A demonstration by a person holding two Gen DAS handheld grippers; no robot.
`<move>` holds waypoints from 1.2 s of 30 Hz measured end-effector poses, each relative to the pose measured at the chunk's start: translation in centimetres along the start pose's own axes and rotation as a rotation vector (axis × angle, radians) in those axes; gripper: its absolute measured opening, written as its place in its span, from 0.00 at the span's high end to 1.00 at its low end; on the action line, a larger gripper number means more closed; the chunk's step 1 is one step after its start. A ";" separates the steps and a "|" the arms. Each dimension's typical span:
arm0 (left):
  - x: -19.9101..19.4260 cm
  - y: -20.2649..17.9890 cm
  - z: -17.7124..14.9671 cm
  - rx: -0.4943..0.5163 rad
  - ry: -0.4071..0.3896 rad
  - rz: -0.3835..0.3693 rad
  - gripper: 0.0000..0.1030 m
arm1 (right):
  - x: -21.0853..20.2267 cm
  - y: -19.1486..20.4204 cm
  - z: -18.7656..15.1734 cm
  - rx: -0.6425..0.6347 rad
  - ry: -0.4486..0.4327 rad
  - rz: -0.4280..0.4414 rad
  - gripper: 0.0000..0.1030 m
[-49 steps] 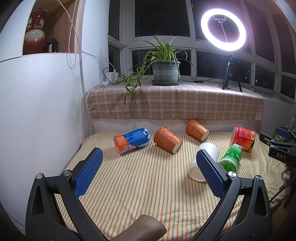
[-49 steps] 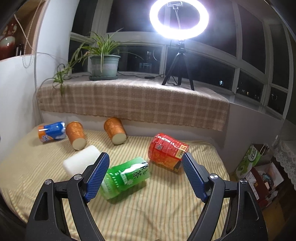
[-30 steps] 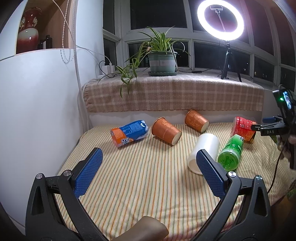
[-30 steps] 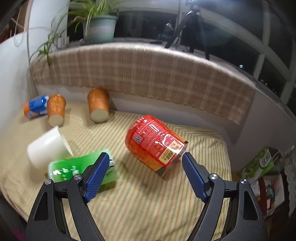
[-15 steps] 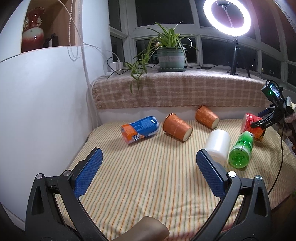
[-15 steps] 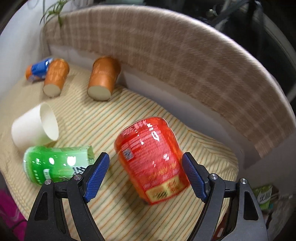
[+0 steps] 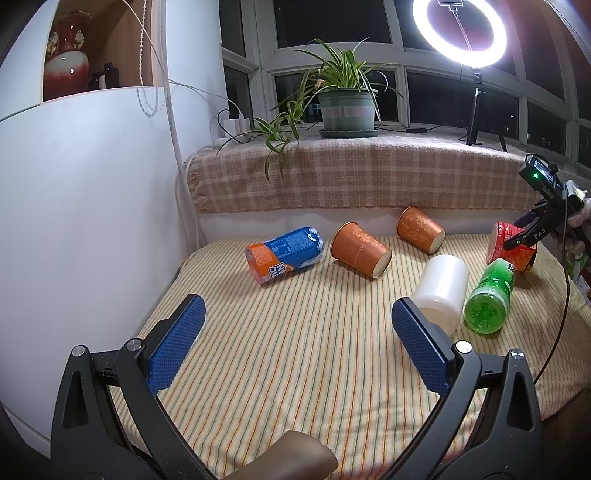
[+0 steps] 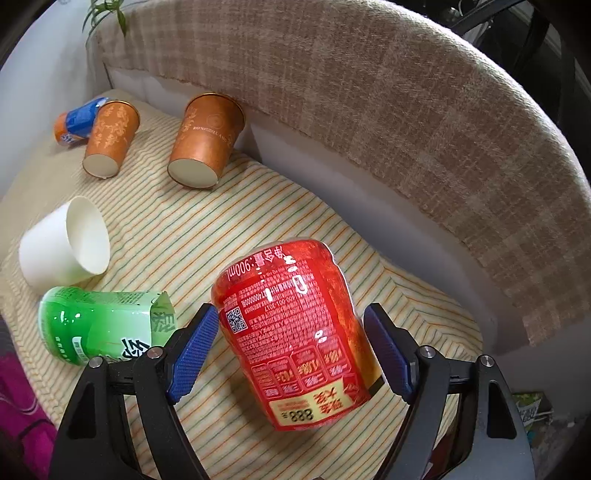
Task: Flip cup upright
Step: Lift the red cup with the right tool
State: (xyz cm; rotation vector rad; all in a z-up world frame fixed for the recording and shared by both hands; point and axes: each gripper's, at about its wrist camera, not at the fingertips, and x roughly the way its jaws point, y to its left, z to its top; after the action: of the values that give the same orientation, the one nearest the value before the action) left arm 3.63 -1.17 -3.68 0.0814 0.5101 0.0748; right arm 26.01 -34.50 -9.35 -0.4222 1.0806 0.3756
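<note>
Red cup [image 8: 295, 332] lies on its side between our right gripper's [image 8: 291, 349] spread pads | left gripper [image 7: 295, 341] spread over striped cloth [image 7: 295, 350] | farther: white cup [image 7: 441, 291], green bottle [image 7: 489, 297], two orange cups | beyond: plaid ledge [image 7: 369, 181], potted plant [image 7: 345, 107], ring light [image 7: 460, 31].

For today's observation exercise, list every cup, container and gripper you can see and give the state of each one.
Red cup: on its side, between the open right gripper's fingers.
Green cup: on its side.
White cup: on its side, empty.
Two orange cups: on their sides.
Blue-orange container: on its side.
Right gripper: open, straddling the red cup.
Left gripper: open, holding nothing.
</note>
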 end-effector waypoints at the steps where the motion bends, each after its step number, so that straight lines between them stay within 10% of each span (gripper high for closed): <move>1: 0.0 0.0 0.0 -0.001 0.000 0.003 0.00 | 0.1 0.0 0.1 -0.004 0.004 0.011 0.21; 23: 0.5 0.6 0.0 -0.009 0.006 0.023 0.00 | 2.4 1.4 1.0 -0.111 0.092 -0.016 0.20; 36: 0.2 1.3 -0.2 -0.017 -0.005 0.019 0.00 | -3.5 3.9 1.2 -0.138 -0.039 -0.061 0.20</move>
State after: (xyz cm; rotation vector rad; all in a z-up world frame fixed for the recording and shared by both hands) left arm 3.63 0.17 -3.80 0.0694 0.5038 0.0972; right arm 23.53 -30.81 -6.24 -0.5675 1.0048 0.4042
